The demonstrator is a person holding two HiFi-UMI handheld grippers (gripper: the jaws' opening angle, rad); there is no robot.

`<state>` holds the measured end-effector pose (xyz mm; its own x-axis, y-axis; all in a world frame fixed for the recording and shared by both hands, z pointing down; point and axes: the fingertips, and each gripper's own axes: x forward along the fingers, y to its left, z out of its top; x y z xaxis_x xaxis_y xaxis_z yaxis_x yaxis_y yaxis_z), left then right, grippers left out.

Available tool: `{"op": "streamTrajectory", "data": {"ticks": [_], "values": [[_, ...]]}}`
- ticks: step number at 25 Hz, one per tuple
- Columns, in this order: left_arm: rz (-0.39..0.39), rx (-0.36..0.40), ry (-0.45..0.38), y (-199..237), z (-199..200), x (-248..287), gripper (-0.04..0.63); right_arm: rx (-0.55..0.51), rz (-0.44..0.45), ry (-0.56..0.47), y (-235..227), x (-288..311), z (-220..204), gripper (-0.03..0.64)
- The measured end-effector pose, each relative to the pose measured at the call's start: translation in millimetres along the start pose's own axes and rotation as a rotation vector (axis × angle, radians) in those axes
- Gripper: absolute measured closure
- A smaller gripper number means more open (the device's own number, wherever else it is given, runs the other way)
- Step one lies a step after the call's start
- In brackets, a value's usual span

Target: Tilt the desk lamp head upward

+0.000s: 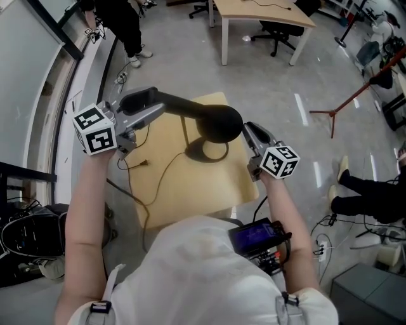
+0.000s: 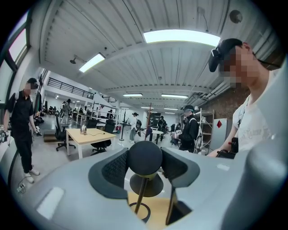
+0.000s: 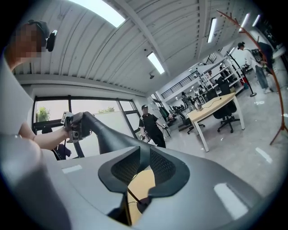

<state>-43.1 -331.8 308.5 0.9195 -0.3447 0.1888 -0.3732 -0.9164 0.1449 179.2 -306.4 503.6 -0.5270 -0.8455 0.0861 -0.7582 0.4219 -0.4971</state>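
The biggest worry from where I stand is the whole lamp going over. Both grippers are clamped on the lamp head (image 1: 190, 111), which hangs above the small wooden table (image 1: 190, 190) on a thin stem (image 2: 141, 197). Nothing pins the ring base (image 1: 206, 151) down, so a lift that drags rather than pivots could tip it or pull it off the top. The left gripper (image 1: 143, 106) has its jaws closed on the head's narrow, rounded rear end, and the right gripper (image 1: 247, 131) is pinched on the wide rim. If they push unevenly, I'd expect the rounded end to slip free or the joint to twist sideways. The loose cable (image 1: 162, 174) could also snag. Around us is an open workshop with a grey floor (image 1: 285, 82), a pale desk (image 1: 260, 13), an office chair (image 1: 276, 32), a tripod stand (image 1: 346, 105) and other people. The table top is plain light wood.
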Motion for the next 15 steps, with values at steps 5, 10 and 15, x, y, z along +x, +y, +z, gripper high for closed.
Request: {"op": "streamTrajectory", "data": {"ticks": [5,10,15], "values": [[0.000,-0.006,0.004,0.9,1.1,-1.3,0.370,0.152,0.003,-0.006,-12.2,8.9,-4.0,0.500],[0.000,0.010,0.026,2.1,1.1,-1.5,0.368,0.335,0.041,-0.005,-18.5,19.1,-9.1,0.442],[-0.024,0.082,0.072,-0.1,2.0,-0.2,0.365,0.453,0.130,-0.031,-8.1,25.9,-2.4,0.429]]}}
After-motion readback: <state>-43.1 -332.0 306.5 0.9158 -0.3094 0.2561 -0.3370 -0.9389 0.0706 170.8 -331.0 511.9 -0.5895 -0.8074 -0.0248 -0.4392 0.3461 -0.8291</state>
